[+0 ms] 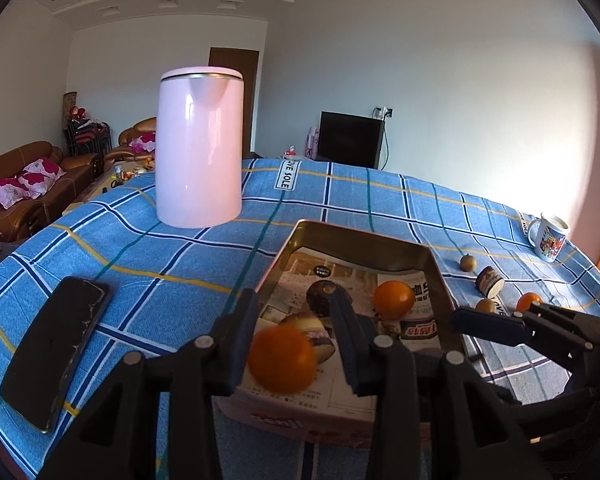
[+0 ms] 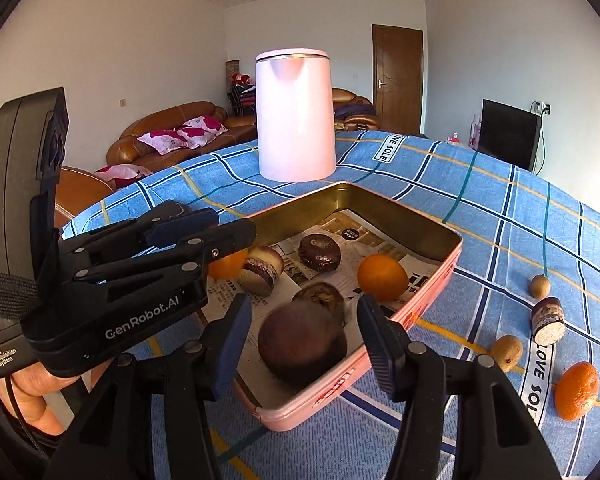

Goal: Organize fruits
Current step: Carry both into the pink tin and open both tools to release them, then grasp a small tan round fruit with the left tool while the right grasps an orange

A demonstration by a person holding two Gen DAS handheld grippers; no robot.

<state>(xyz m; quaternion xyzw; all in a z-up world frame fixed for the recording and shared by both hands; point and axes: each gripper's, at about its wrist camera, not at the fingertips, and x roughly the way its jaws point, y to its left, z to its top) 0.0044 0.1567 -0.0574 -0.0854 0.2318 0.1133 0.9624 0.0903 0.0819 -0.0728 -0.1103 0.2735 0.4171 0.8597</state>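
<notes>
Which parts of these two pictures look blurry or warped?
Left wrist view: the orange between the fingers is motion-blurred; the tablecloth bulges from fisheye. Right wrist view: the dark fruit is smeared; the kettle stays sharp.

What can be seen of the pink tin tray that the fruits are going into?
The pink tin tray is a shallow rectangular tin with rounded corners, pink outside with red lettering and a brassy gold inner wall. It lies flat and open on the blue checked tablecloth, in front of the pink kettle. Printed paper lines its floor. Oranges, dark round fruits and a cut piece are inside. Both grippers hover over its near end; neither visibly touches it.
</notes>
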